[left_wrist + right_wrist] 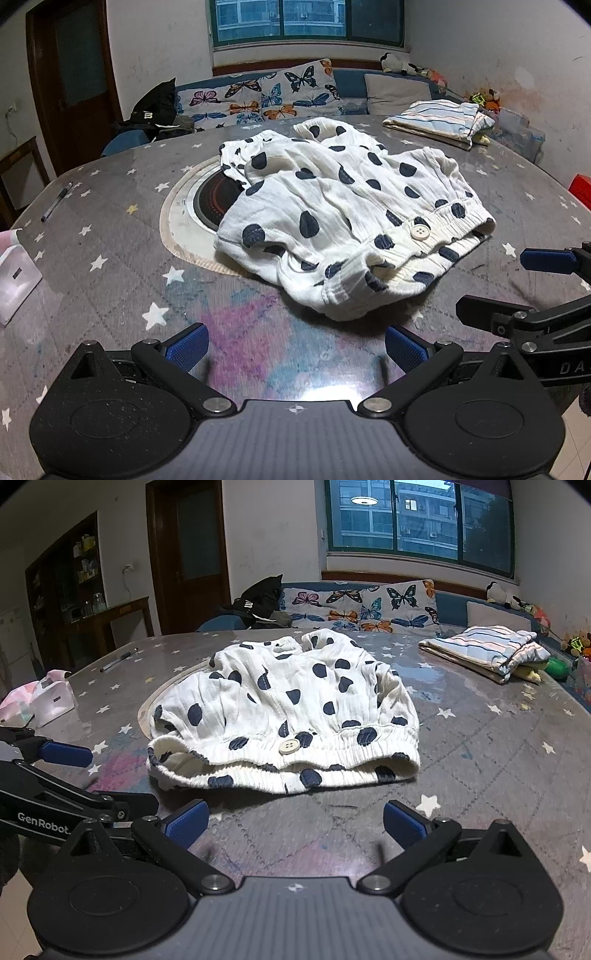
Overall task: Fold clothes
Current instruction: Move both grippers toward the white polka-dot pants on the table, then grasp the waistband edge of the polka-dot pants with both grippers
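A crumpled white garment with dark blue dots [343,218] [284,716] lies in the middle of the star-patterned table [110,266] [498,757]. Its elastic waistband and a white button [289,746] face my grippers. My left gripper [295,349] hovers open just short of the garment's near edge, nothing between its blue pads. My right gripper [293,827] is open too, close in front of the waistband. Each gripper shows at the edge of the other's view: the right gripper [517,286], the left gripper [88,781].
A folded striped cloth [439,120] [487,651] rests at the table's far right. A pen [55,203] [118,660] and a white-pink pouch [40,698] lie at the left. A round hob inset [207,206] sits partly under the garment. A butterfly-print sofa [266,96] stands behind.
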A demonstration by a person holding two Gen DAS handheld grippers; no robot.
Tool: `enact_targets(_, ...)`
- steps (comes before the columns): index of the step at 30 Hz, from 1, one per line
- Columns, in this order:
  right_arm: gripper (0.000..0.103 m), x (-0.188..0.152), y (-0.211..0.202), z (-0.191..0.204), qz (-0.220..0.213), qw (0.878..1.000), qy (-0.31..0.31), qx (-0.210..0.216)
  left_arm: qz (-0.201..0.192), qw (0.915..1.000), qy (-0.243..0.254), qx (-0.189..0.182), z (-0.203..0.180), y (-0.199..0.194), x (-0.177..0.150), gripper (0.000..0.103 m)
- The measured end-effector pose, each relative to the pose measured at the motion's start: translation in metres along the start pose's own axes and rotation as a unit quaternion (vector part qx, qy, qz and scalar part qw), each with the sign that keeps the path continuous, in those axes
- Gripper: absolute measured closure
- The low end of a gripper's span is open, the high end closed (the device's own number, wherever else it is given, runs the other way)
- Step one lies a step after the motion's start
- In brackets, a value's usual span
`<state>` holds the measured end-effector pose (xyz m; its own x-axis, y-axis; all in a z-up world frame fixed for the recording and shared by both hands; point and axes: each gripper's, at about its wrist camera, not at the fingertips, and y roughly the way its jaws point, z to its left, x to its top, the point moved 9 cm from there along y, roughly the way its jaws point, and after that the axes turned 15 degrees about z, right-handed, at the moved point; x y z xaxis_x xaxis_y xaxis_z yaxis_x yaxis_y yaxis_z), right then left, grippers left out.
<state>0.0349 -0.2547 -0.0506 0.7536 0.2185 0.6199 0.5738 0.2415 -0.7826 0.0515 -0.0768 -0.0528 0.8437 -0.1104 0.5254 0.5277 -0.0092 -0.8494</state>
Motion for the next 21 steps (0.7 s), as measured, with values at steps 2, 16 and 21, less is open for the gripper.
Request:
enact_targets(2, 0.003, 0.001, 0.001, -0.002, 0.0, 1.0, 0.002, 0.0, -0.003, 1.0, 0.001, 0.0, 0.0, 0.0, 0.002, 0.0)
enact_targets(16, 0.008, 0.013, 0.006, -0.015, 0.001, 1.0, 0.007, -0.006, -0.012, 0.9996, 0.023, -0.015, -0.009, -0.001, 0.007, 0.002)
enact_targets(21, 0.01, 0.017, 0.008, -0.021, 0.002, 1.0, 0.01, -0.009, -0.017, 0.9991, 0.032, -0.021, -0.012, -0.002, 0.009, 0.01)
